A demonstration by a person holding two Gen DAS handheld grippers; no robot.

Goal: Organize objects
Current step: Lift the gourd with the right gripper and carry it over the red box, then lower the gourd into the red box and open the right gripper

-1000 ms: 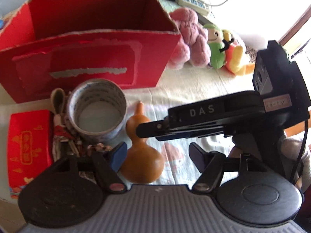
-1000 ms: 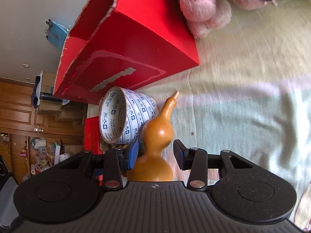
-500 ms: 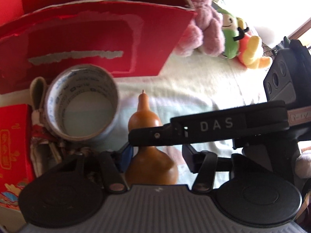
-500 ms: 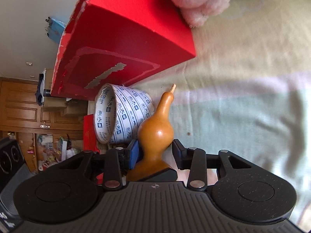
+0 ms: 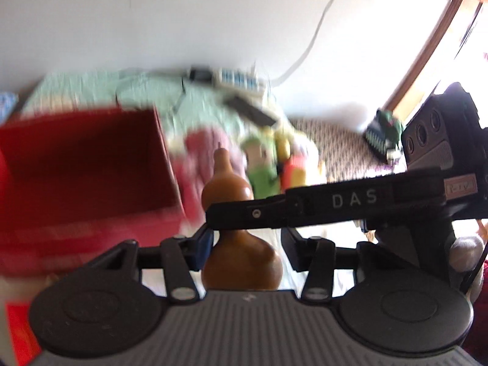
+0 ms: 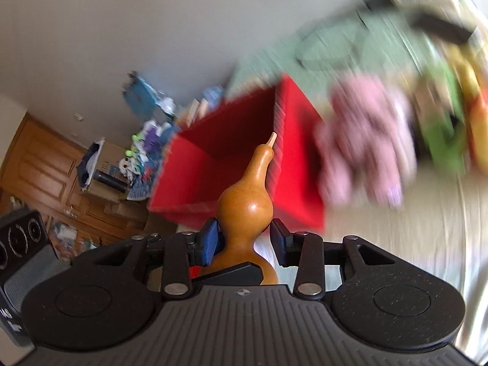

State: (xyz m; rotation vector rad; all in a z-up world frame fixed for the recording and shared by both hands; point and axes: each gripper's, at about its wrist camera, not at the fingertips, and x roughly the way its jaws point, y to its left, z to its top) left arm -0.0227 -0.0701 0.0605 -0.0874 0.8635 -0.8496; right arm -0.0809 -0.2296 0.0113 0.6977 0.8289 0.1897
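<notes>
A tan gourd [image 5: 241, 256] [image 6: 245, 207] hangs stem-up above the cloth, level with the open top of the red cardboard box [image 5: 76, 152] [image 6: 292, 158]. My left gripper [image 5: 247, 247] has its jaws closing, and both pads press the gourd's lower bulb. My right gripper [image 6: 244, 239] is shut on the gourd's waist. One right finger [image 5: 305, 207], marked DAS, crosses in front of the gourd in the left wrist view. The box lies ahead and to the left of the gourd. Both views are blurred by motion.
A pink plush [image 5: 198, 152] [image 6: 366, 140] and a green and yellow doll [image 5: 265, 164] [image 6: 442, 122] lie right of the box. A power strip [image 5: 238, 79] and a dark remote [image 5: 250, 111] sit by the far wall. A red packet [image 5: 21, 332] lies low left.
Both grippers have risen with the gourd, which has left the cloth. The tape roll has dropped out of view and the box's open top now shows. The left jaws have narrowed.
</notes>
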